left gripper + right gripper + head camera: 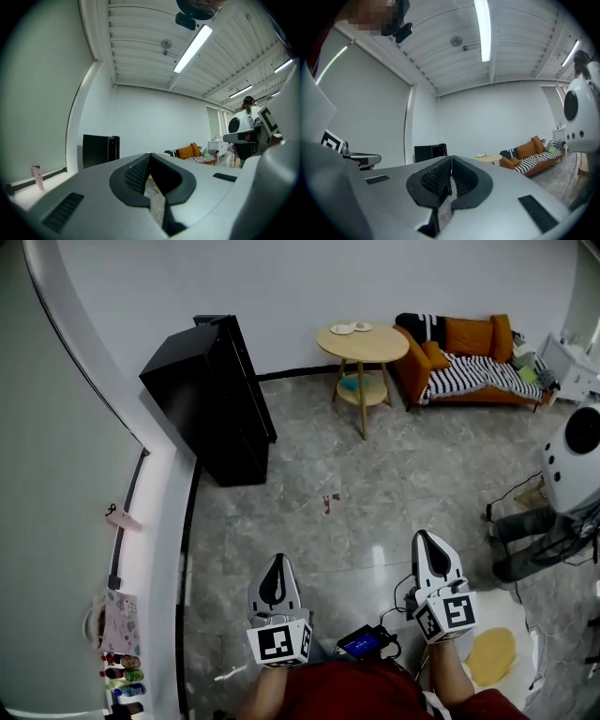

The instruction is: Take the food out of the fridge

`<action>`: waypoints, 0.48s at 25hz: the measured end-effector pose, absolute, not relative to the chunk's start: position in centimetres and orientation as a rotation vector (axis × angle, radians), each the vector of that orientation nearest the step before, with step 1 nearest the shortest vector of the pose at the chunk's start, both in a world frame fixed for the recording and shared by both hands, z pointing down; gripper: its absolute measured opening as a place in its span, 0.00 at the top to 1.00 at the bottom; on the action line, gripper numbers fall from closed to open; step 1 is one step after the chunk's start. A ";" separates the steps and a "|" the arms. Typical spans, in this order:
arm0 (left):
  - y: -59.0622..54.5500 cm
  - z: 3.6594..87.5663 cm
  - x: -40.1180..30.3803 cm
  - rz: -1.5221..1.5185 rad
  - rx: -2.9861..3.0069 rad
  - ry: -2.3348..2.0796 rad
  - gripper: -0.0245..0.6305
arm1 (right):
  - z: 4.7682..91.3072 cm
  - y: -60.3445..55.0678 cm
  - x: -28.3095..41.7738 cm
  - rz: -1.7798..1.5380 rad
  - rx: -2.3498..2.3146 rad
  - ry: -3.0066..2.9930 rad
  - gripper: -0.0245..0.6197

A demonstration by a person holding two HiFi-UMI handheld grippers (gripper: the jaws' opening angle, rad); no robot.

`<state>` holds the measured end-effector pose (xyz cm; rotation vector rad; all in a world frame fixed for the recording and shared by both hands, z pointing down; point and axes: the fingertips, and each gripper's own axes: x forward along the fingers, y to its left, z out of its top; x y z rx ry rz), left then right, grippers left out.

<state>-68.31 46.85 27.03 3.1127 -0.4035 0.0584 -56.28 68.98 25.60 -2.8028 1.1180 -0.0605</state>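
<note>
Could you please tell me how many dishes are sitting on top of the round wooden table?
2. One dish lies on the left of the round table top, the other dish just right of it. A bluish item on the lower shelf is not counted.

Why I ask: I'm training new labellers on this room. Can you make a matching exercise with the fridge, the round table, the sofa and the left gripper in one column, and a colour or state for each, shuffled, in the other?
Things:
1. fridge
2. round table
3. sofa
4. left gripper

Descriptions:
A. orange, with a striped cover
B. jaws together, nothing between them
C. black
D. pale yellow, dishes on top

Pairs: 1-C, 2-D, 3-A, 4-B
</note>
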 end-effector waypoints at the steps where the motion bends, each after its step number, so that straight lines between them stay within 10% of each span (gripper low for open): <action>1: 46.7 27.1 -68.1 0.061 3.116 -0.403 0.94 | 25.8 68.8 -56.0 -0.057 -2.795 1.128 0.93; 12: 41.2 27.2 -62.2 0.056 3.113 -0.358 0.94 | 25.4 63.7 -51.3 -0.053 -2.826 1.099 0.93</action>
